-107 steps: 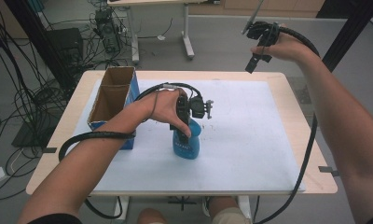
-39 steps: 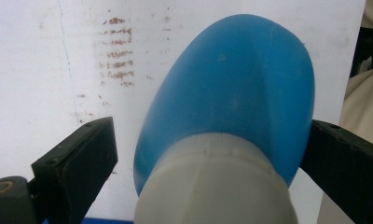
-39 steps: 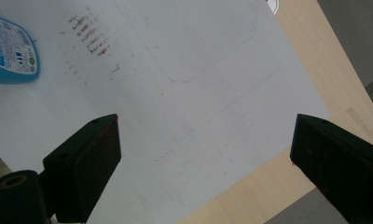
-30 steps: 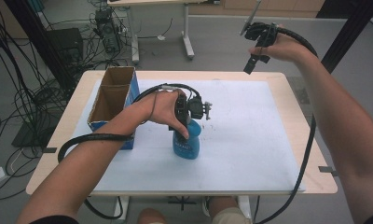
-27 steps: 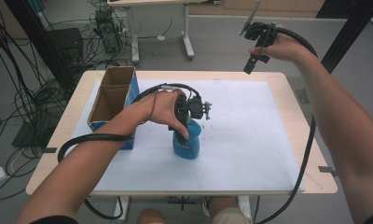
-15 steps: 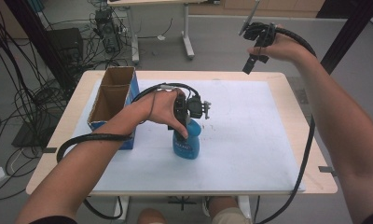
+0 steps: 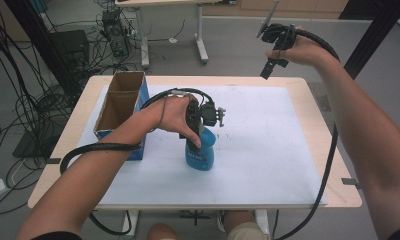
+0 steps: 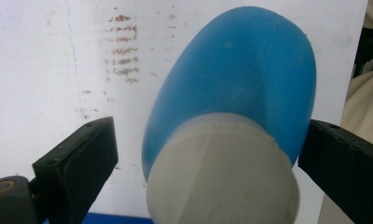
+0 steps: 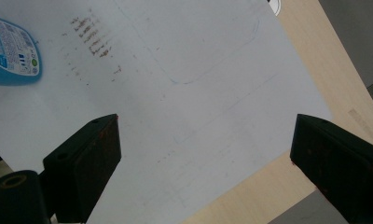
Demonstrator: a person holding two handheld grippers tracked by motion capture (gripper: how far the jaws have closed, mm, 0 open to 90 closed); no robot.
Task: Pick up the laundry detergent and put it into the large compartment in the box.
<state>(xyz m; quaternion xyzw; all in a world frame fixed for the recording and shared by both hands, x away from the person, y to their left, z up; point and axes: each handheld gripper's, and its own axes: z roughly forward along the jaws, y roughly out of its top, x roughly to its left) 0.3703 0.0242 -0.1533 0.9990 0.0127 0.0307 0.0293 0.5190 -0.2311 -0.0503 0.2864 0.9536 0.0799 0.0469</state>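
The left tool (image 8: 208, 158) stood wide around the upright blue bottle's (image 7: 200, 150) white cap (image 8: 222, 172) near the table's (image 7: 308, 85) middle. The right tool (image 9: 208, 158) hung wide, empty. An off-centre closing could probably tip the bottle.

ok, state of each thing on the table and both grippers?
blue bottle: upright on the white sheet, white cap on, between the left gripper's jaws.
left gripper: jaws open around the bottle's cap end, a gap on each side.
right gripper: jaws open, empty, held high over the table's far right.
cardboard box: open at the top, at the table's left.
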